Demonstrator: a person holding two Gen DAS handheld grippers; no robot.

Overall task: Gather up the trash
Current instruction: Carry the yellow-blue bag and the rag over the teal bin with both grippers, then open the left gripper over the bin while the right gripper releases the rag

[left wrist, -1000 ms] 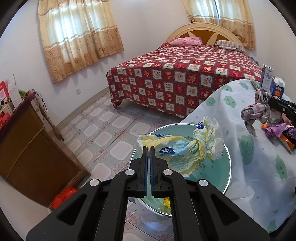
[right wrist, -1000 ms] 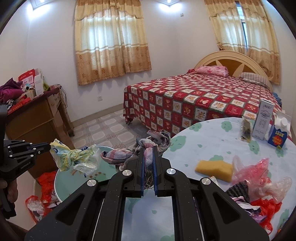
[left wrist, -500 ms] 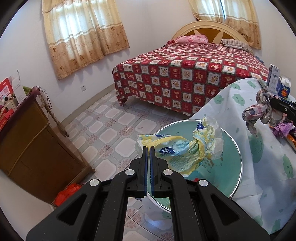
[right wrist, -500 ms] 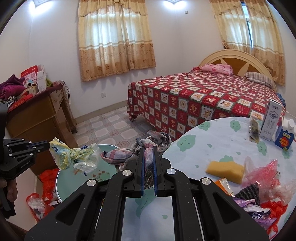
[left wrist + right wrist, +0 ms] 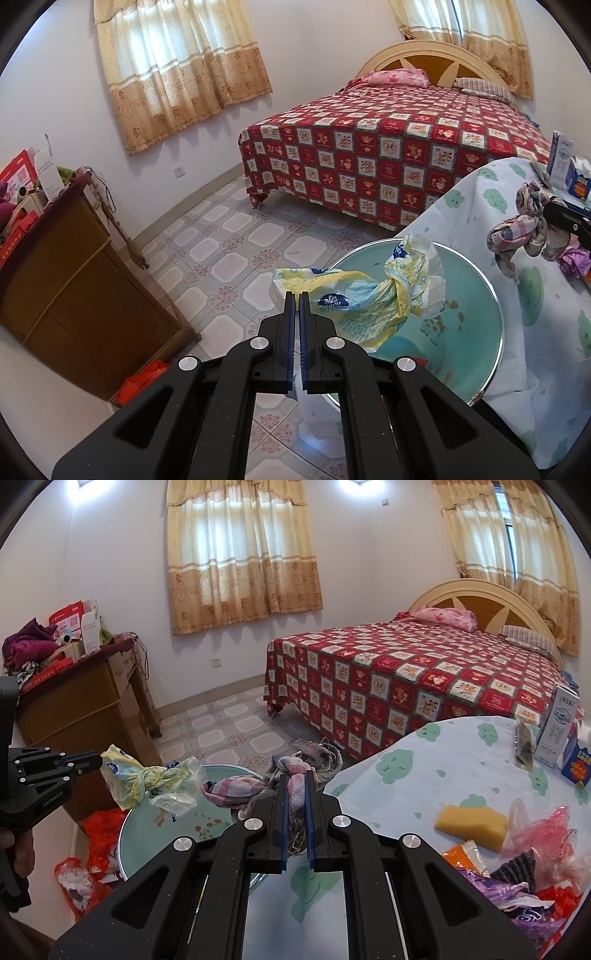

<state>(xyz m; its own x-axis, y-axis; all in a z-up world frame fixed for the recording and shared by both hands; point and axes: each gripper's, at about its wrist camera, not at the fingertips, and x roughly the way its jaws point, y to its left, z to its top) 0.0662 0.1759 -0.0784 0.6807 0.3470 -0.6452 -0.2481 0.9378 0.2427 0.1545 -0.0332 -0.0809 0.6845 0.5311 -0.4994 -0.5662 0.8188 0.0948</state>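
My left gripper [image 5: 294, 295] is shut on a knotted yellow-and-white plastic bag [image 5: 369, 295] with a blue logo. The bag hangs over a round teal, chrome-rimmed top [image 5: 476, 332]. My right gripper [image 5: 295, 775] is shut on a crumpled plaid rag [image 5: 255, 786], held at the edge of the cloud-print tablecloth [image 5: 443, 760]. The right wrist view shows the left gripper [image 5: 98, 762] and its bag [image 5: 147, 779] at the left, with a hand below them. In the left wrist view the rag [image 5: 524, 229] and the right gripper's tip [image 5: 565, 218] sit at the far right.
On the table lie a yellow sponge [image 5: 471, 825], a heap of wrappers and plastic bags [image 5: 535, 853] and cartons [image 5: 557, 734]. Red bags [image 5: 99, 834] lie on the floor beside a wooden cabinet [image 5: 74, 280]. A bed [image 5: 388, 155] stands behind, across tiled floor.
Both grips hold as before. The right gripper with the rag has drifted a little to the left, away from the sponge. The left view has swung slightly.
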